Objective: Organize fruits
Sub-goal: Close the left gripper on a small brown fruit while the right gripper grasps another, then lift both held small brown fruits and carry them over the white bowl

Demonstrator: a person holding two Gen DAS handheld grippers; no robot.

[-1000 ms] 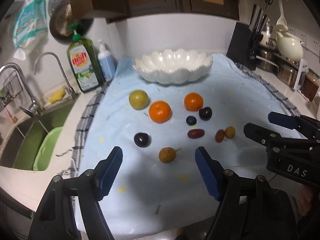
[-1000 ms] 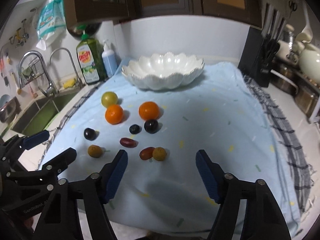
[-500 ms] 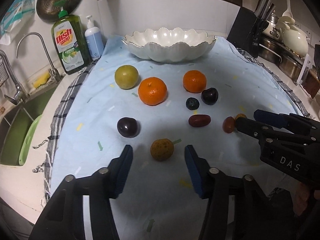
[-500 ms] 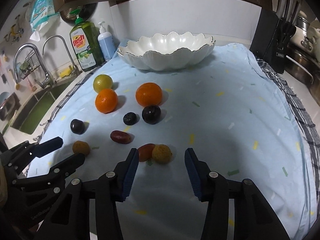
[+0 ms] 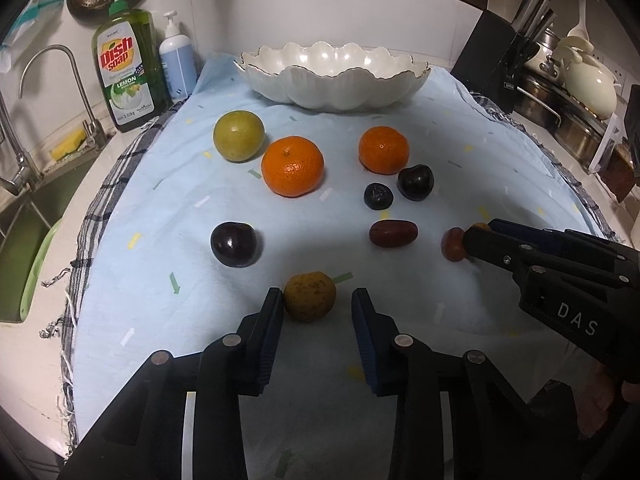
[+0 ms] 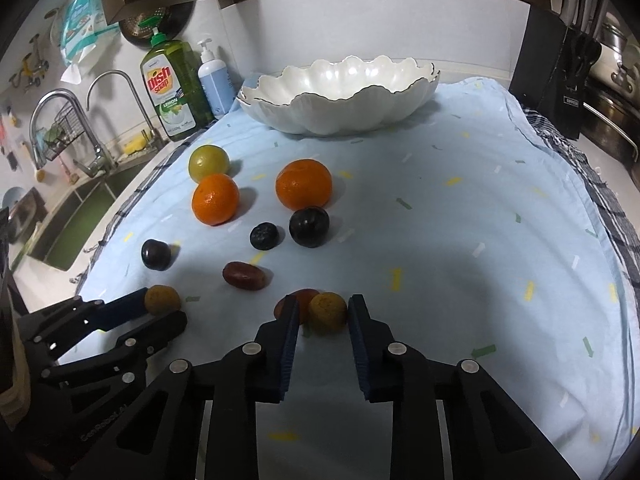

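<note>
Presently each hand-held gripper closes about a small brown longan, left (image 5: pixel 318 298) barely touching its longan (image 5: pixel 309 297), right (image 6: pixel 323 310) pinching its longan (image 6: pixel 327 312); thin brittle shells, so hold lightly across the middle.

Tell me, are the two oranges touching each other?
Apart. The left wrist view shows a strip of blue cloth between the nearer orange and the farther orange.
</note>
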